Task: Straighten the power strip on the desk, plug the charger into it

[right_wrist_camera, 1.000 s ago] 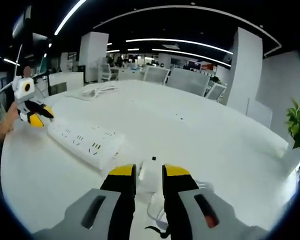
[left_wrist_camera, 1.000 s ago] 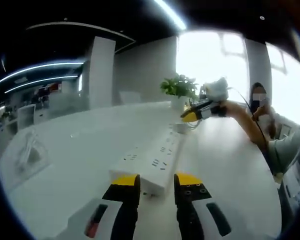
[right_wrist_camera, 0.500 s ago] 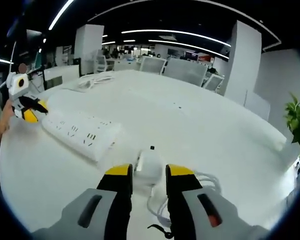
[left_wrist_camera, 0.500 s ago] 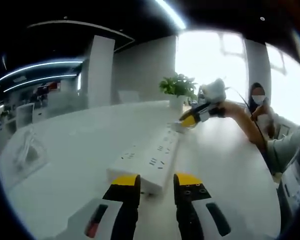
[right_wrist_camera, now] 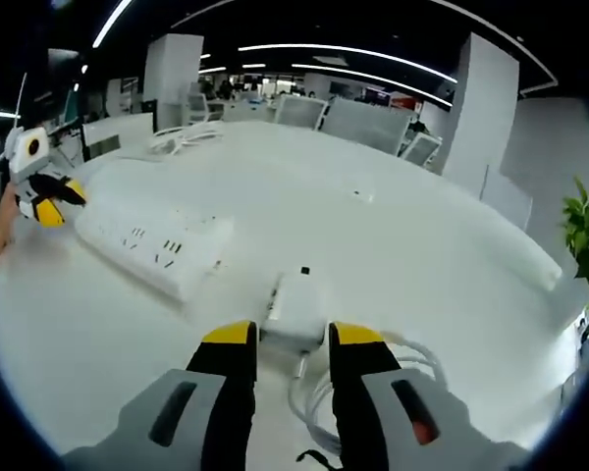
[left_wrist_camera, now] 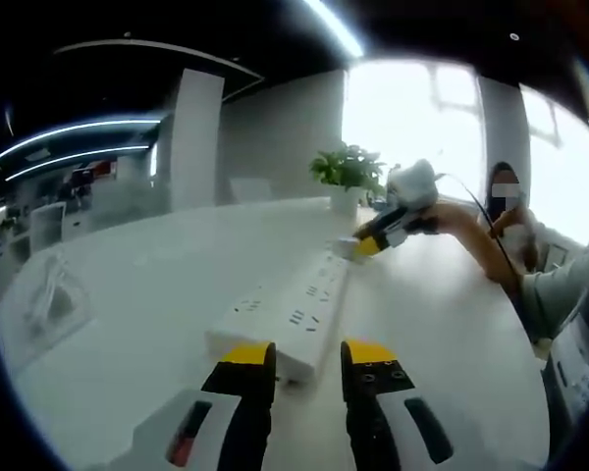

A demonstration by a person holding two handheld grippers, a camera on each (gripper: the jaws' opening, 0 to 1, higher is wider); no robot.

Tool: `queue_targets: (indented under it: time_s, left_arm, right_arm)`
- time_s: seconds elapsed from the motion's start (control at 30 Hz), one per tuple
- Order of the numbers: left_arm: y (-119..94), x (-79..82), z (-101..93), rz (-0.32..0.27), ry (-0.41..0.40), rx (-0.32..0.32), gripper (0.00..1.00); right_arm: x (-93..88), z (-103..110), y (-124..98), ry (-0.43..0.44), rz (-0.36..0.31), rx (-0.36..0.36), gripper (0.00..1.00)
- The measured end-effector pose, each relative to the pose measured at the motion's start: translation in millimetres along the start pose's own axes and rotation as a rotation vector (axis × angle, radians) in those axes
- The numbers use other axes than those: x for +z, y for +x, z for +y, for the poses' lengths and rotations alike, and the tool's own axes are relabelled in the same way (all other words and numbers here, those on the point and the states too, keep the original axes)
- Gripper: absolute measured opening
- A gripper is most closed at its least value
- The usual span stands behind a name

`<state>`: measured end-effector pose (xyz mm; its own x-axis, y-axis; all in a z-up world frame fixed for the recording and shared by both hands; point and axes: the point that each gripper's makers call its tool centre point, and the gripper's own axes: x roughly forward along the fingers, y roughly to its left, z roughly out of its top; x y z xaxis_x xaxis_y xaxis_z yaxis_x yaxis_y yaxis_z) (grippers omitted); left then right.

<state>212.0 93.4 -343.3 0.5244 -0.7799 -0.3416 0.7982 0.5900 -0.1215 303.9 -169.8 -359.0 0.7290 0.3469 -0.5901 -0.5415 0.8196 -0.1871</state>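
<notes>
A long white power strip (left_wrist_camera: 296, 316) lies on the white desk (left_wrist_camera: 157, 294), its near end just beyond my left gripper (left_wrist_camera: 308, 357), which is open with nothing between its jaws. The strip (right_wrist_camera: 155, 246) also lies at the left of the right gripper view. A white charger (right_wrist_camera: 296, 308) lies flat on the desk right at the tips of my open right gripper (right_wrist_camera: 294, 336), with its white cable (right_wrist_camera: 319, 400) coiled just behind. A hand holds the right gripper (left_wrist_camera: 375, 236) low over the strip's far end. The left gripper (right_wrist_camera: 47, 199) shows at the strip's other end.
A potted plant (left_wrist_camera: 350, 169) stands behind the strip's far end. A bundle of white cable (left_wrist_camera: 55, 294) lies at the desk's left. A person (left_wrist_camera: 555, 285) sits at the right edge. Office chairs (right_wrist_camera: 358, 123) line the far side of the desk.
The right gripper's jaws have spread a little, and more of the charger shows ahead of them. In the left gripper view the right gripper has dipped toward the desk. The left gripper has barely moved.
</notes>
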Motion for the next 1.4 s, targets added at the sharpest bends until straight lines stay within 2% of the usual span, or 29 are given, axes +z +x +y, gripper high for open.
queue_targets:
  time_s: [0.27, 0.67, 0.87, 1.0, 1.4]
  left_arm:
    - [-0.1, 0.0, -1.5, 0.001, 0.001, -0.003, 0.27]
    - [0.2, -0.9, -1.7, 0.006, -0.003, -0.006, 0.27]
    - [0.5, -2.1, -2.6, 0.008, -0.006, -0.008, 0.27]
    - [0.9, -2.7, -2.5, 0.012, 0.001, -0.005, 0.27]
    - [1.4, -3.6, -2.5, 0.013, 0.0, -0.006, 0.27]
  right_arm:
    - [-2.7, -2.5, 3.9, 0.022, 0.011, -0.001, 0.28]
    - [2.8, -2.5, 4.6, 0.063, -0.024, -0.001, 0.27]
    - [3.3, -2.6, 4.6, 0.049, -0.027, 0.003, 0.27]
    - [4.1, 1.8, 4.0, -0.046, -0.031, 0.021, 0.27]
    - [3.8, 6.8, 5.4, -0.034, -0.039, 0.037, 0.26]
